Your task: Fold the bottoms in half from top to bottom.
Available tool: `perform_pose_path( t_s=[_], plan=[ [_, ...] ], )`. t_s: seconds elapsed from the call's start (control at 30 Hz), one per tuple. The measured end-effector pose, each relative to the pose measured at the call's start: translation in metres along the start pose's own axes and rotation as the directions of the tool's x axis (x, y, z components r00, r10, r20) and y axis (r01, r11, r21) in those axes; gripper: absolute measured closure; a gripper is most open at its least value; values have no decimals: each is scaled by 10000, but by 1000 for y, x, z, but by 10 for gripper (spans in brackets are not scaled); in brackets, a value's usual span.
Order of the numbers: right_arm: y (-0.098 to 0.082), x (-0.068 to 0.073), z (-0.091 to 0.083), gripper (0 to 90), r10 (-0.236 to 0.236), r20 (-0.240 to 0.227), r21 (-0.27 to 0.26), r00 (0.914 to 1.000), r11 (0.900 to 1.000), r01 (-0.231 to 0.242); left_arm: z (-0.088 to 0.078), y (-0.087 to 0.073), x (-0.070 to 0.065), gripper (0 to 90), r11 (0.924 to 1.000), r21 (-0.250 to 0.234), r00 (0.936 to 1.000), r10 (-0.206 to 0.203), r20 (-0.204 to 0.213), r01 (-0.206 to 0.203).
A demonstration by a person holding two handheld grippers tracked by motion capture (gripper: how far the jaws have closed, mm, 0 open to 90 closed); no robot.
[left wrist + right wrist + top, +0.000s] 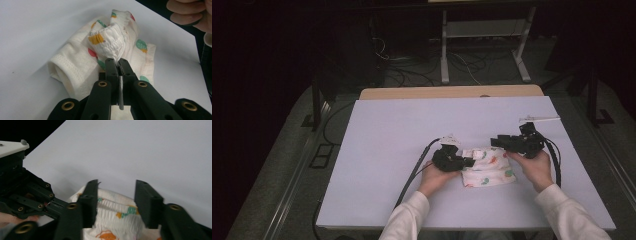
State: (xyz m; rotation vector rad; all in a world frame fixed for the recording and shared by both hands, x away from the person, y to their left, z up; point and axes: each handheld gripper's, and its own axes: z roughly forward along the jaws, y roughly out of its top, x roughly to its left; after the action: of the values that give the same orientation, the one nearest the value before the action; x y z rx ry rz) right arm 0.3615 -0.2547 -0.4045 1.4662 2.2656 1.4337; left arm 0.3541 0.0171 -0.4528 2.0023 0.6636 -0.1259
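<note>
White cotton garment with orange, green and red print [488, 167] lies crumpled on white tabletop [387, 135], near-centre. Left gripper [117, 63]: jaws clamped on bunched elastic waistband at garment's left edge. Right gripper [116, 195]: jaws parted, hovering above garment's right side, fabric below gap, untouched.

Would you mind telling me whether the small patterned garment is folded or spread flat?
Folded: the garment lies doubled in a compact bundle on the table, its gathered waistband pinched up by the left hand-held gripper.
</note>
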Motion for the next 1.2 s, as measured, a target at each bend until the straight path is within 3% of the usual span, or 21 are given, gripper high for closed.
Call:
perform_pose_path(
  t_s=[0.13,0.23,0.5,0.67,0.8,0.87,1.0,1.07,1.2],
  plan=[
    [4,0,11,805,-194,-68,461,9998,9987,197,1,-1,0,874,10000,23,10000,-35,35,35],
    [4,-2,21,867,-108,-120,909,9999,9958,118,2,-2,1,873,10000,50,10000,-1,49,1],
    [10,-9,43,887,139,-55,2178,9999,9759,-124,3,-2,1,871,10000,52,10000,-30,79,30],
    [15,-9,56,887,236,-111,3086,9997,9510,-191,4,-3,1,871,10000,22,9999,0,125,0],
    [14,-9,62,886,213,-91,3499,9997,9366,-168,6,-3,1,870,10000,76,9998,55,191,-57],
    [13,-10,66,886,421,-94,3675,9991,9293,-357,6,-3,0,860,10000,28,9997,83,243,-83],
    [14,-13,66,887,704,-261,3960,9972,9167,-543,2,-3,0,656,9997,-219,9992,103,394,-94],
    [15,-14,62,887,919,-449,4002,9948,9140,-664,-2,-1,0,578,9991,-427,9998,46,191,-38],
    [15,-13,54,888,963,-583,4132,9936,9084,-638,-14,1,3,526,9903,-1380,9998,-176,102,188]
  ],
)
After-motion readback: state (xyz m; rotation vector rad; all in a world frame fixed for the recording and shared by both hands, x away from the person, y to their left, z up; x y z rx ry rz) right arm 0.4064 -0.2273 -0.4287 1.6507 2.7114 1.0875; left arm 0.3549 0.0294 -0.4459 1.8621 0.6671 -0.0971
